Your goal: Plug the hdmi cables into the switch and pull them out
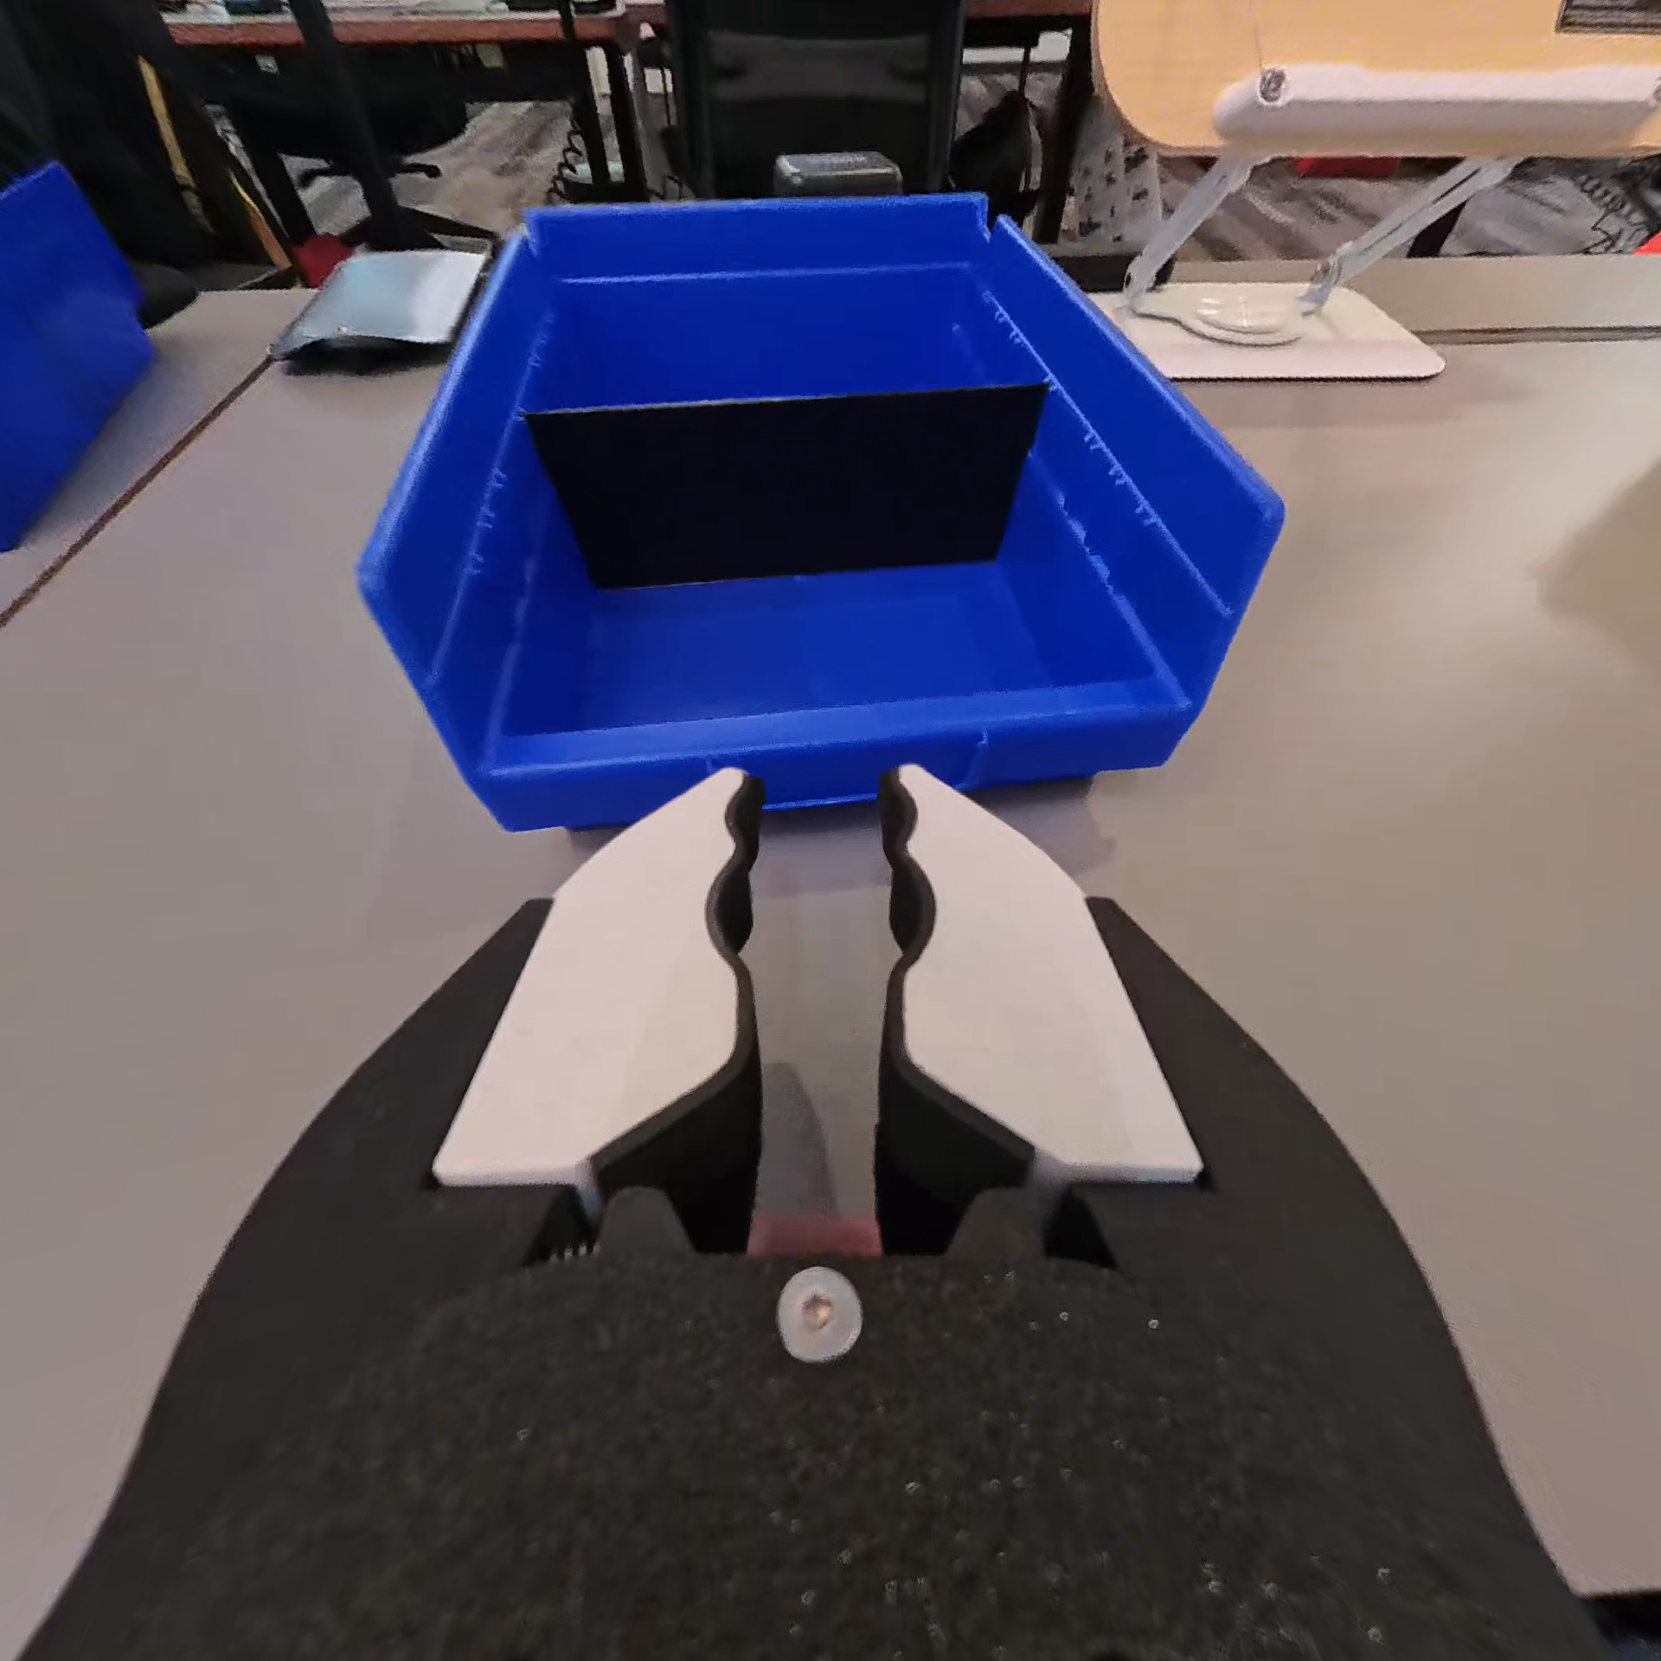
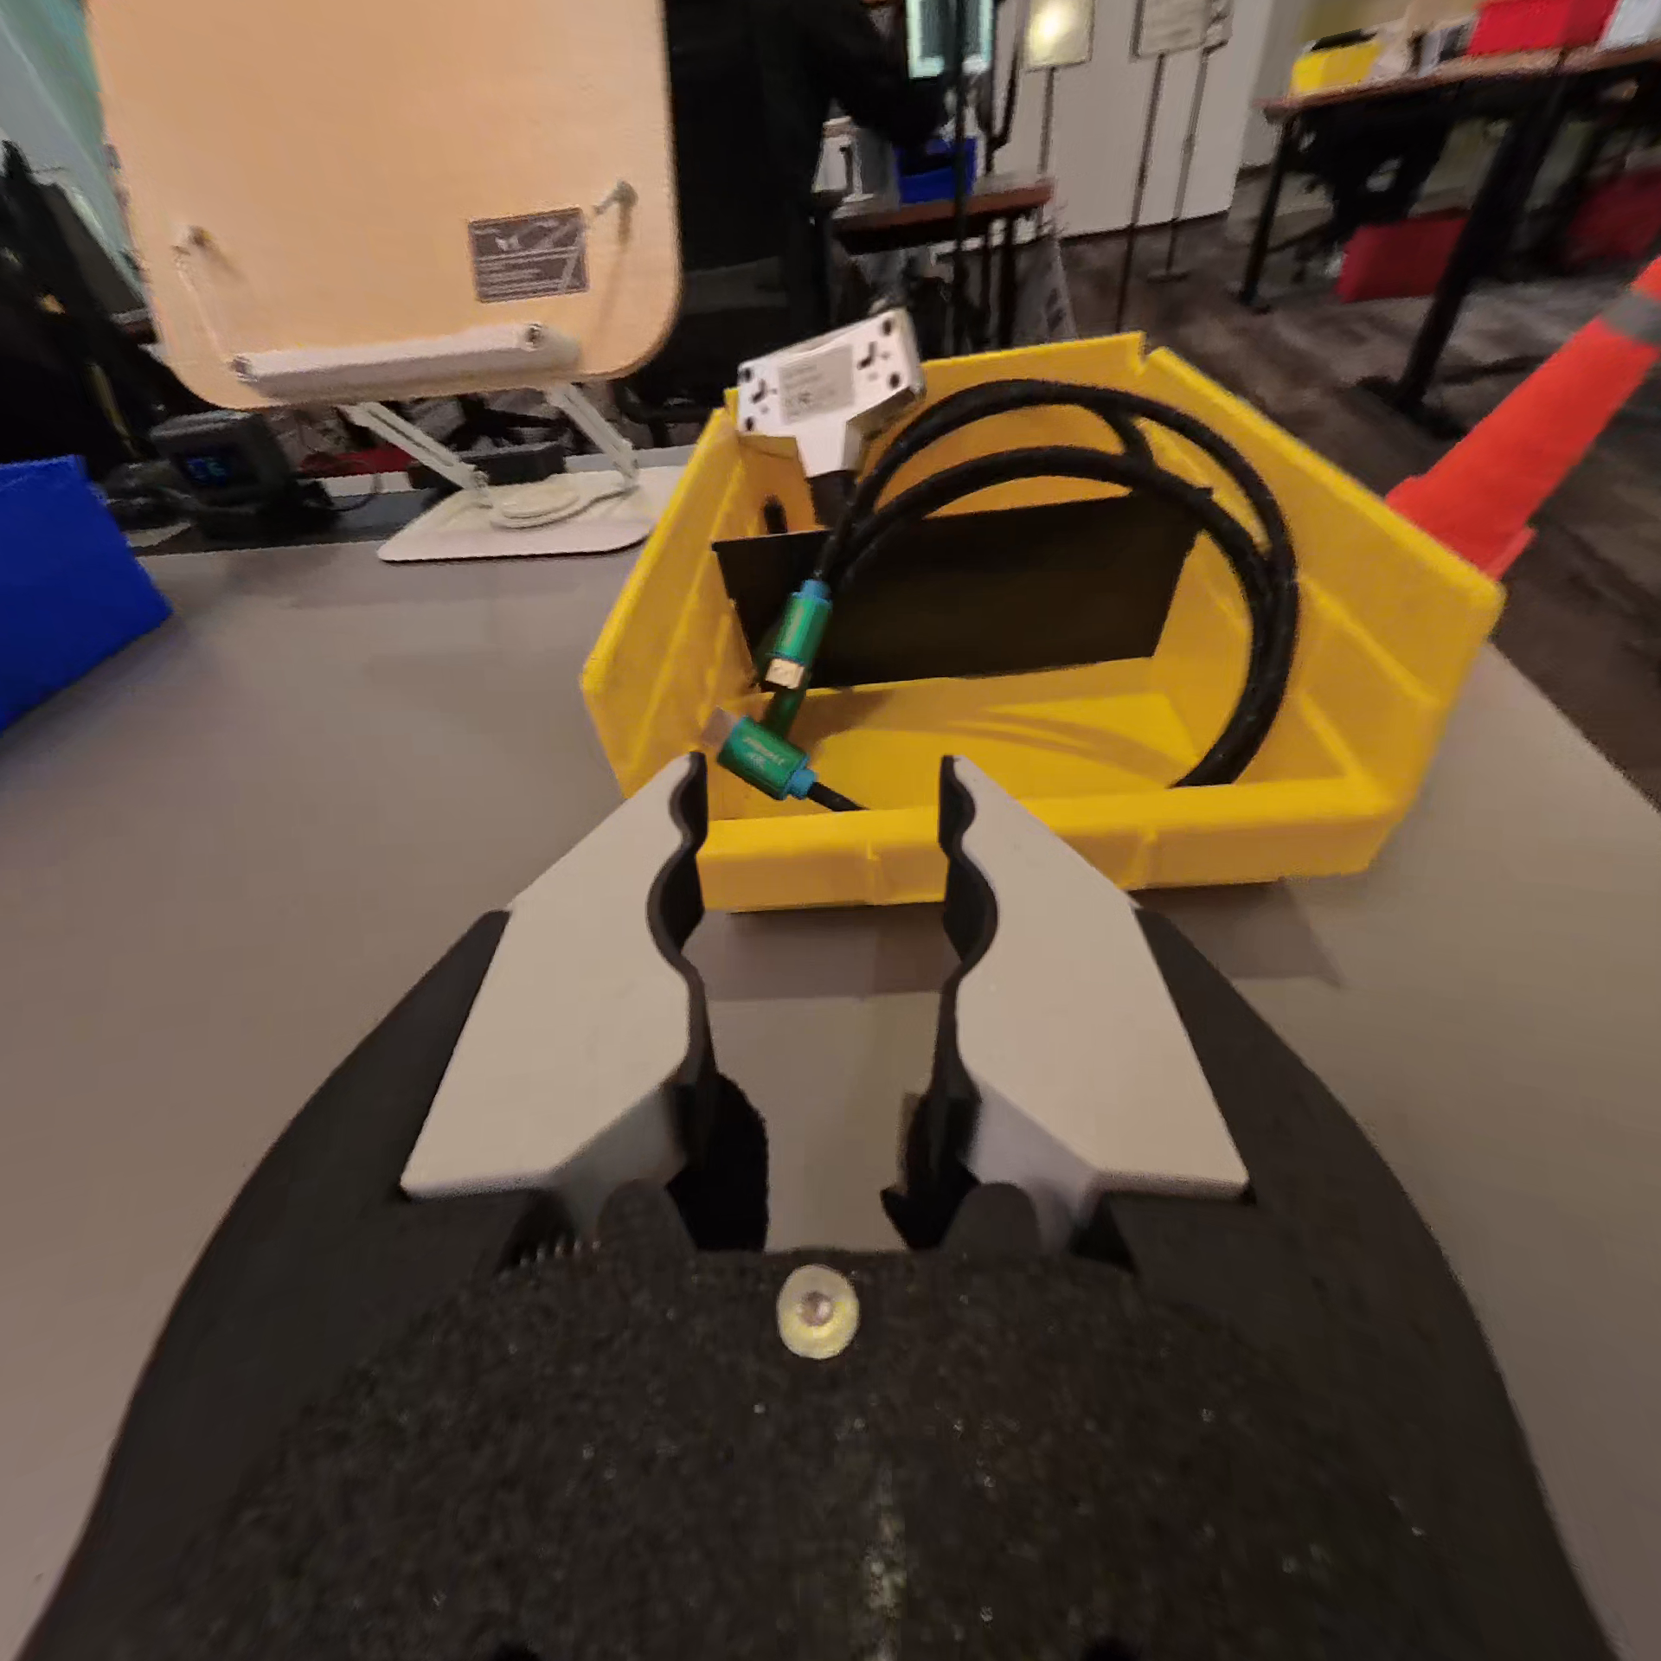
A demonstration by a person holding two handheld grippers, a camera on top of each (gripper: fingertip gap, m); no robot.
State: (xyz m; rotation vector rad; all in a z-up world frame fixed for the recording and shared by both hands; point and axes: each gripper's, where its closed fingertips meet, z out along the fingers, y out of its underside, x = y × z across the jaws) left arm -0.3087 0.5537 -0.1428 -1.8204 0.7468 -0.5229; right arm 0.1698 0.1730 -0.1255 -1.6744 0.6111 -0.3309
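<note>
Left gripper (image 1: 820, 791): fingers parted by a narrow gap, nothing between them, only grey table (image 1: 225, 809) showing through. Tips sit just short of the front lip of a blue bin (image 1: 899, 764). The bin's front compartment holds nothing; a black divider (image 1: 782, 490) stands crosswise in it. Beyond the bin, a white stand (image 1: 1276, 341) on the table carries a tan board.

Right gripper (image 2: 820, 782): fingers spread wider than the left pair, nothing held. Tips sit just before the front wall of a yellow bin (image 2: 989, 854). Inside it, a black braided HDMI cable (image 2: 1258, 629) is looped over a black divider (image 2: 989, 593). One green plug (image 2: 759, 750) lies at the bin's front left corner, just beyond the left fingertip; the second green plug (image 2: 791, 629) hangs against the divider above it. The white switch (image 2: 831, 386) leans upright at the bin's back left, its underside facing the camera. An orange cone (image 2: 1528, 431) stands to the right of the bin.
</note>
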